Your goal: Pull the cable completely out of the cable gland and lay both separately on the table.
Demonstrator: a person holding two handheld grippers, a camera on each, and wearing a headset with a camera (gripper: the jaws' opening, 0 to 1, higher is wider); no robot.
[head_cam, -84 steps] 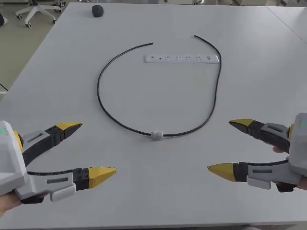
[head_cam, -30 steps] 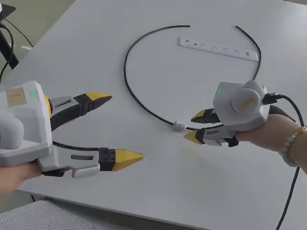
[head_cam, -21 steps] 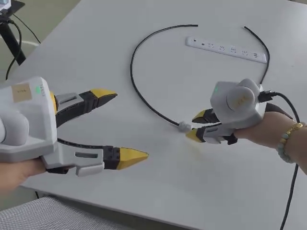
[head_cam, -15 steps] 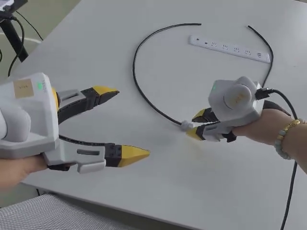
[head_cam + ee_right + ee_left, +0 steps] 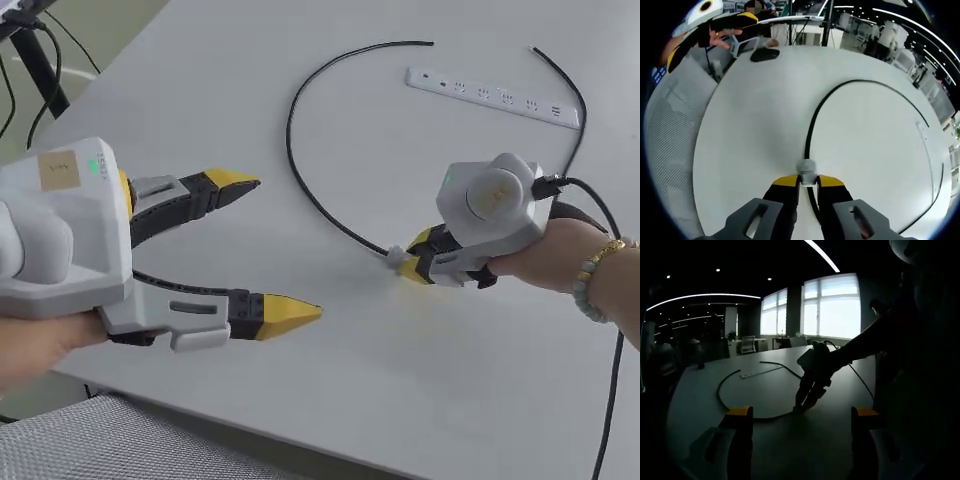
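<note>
Gland [image 5: 394,254] lies just ahead of the right gripper [image 5: 411,263], which clamps the cable [image 5: 300,170]. Left gripper [image 5: 283,247] gapes wide, well apart leftward.

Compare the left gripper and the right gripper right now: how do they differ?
The left gripper has its jaws spread wide; the right gripper has its jaws shut on the cable, just behind the cable gland. The left gripper holds nothing and is well apart from the cable; the right gripper's tips sit low at the table. Both have yellow-tipped jaws.
</note>
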